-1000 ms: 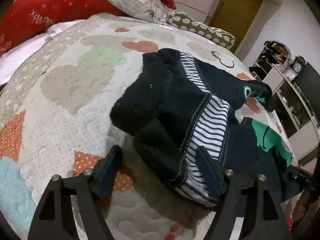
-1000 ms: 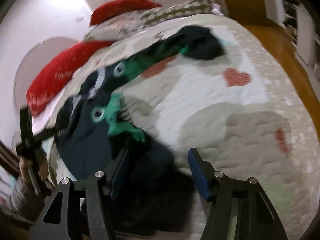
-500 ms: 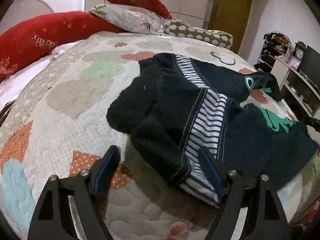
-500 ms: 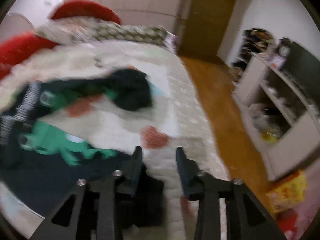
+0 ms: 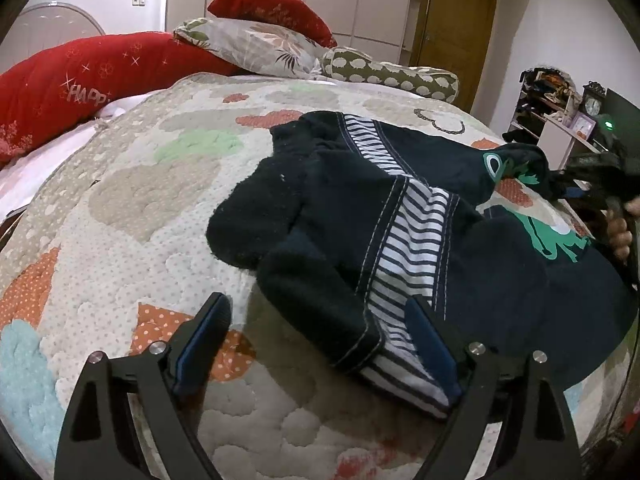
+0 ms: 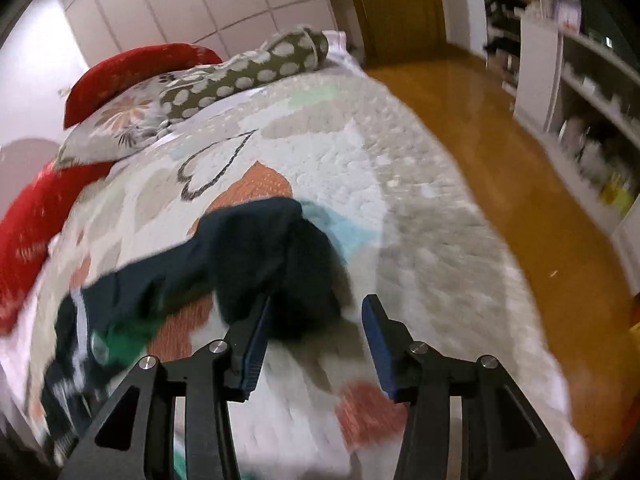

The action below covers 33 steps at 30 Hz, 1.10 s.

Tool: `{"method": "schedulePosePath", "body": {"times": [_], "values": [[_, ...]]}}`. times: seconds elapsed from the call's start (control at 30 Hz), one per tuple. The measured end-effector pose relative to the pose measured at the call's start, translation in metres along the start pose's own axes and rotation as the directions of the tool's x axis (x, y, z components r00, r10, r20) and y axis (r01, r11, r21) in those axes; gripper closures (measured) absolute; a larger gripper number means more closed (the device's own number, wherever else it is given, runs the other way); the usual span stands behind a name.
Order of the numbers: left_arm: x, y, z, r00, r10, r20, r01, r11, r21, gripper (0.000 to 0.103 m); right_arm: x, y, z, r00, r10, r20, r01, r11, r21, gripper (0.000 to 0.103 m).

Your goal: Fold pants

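Observation:
Dark navy pants (image 5: 460, 216) with a striped inner waistband (image 5: 412, 248) and green frog prints lie crumpled on the quilted bedspread (image 5: 132, 200). My left gripper (image 5: 316, 344) is open, its fingers either side of the waistband corner. My right gripper (image 6: 316, 332) is open, just short of the dark cuff end of a pant leg (image 6: 276, 256), not touching it. The right gripper also shows at the right edge of the left wrist view (image 5: 592, 184), by that leg end.
Red cushions (image 5: 80, 84), a floral pillow (image 5: 256, 48) and a spotted bolster (image 5: 388, 76) line the head of the bed. The bed's right edge drops to a wooden floor (image 6: 540, 208). White shelves (image 6: 580, 92) stand beyond it.
The right gripper has swung from the near leg toward the far leg's cuff and opened wider. The left gripper has stayed at the waistband.

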<state>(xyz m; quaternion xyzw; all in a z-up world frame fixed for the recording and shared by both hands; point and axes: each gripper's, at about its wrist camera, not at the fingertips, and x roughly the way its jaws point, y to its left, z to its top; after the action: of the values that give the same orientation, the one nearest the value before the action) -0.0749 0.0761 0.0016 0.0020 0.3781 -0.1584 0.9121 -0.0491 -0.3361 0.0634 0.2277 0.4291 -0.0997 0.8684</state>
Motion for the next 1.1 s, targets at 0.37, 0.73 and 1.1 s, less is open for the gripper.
{"method": "schedulePosePath", "body": {"times": [0.37, 0.73, 1.1], "values": [[-0.001, 0.0, 0.0, 1.0, -0.014, 0.006, 0.014, 1.0, -0.012, 0.013, -0.071, -0.015, 0.026, 0.946, 0.319, 0.047, -0.323, 0.932, 0.164, 0.085], [-0.041, 0.021, 0.016, 0.994, -0.096, -0.053, 0.087, 0.986, -0.145, 0.013, -0.086, -0.048, -0.021, 0.992, -0.1, 0.075, 0.094, 0.993, 0.078, 0.052], [-0.071, -0.002, 0.048, 0.996, -0.022, -0.082, 0.012, 0.992, -0.125, 0.013, -0.087, -0.047, -0.08, 0.999, 0.02, 0.039, -0.02, 1.0, -0.009, 0.049]]}}
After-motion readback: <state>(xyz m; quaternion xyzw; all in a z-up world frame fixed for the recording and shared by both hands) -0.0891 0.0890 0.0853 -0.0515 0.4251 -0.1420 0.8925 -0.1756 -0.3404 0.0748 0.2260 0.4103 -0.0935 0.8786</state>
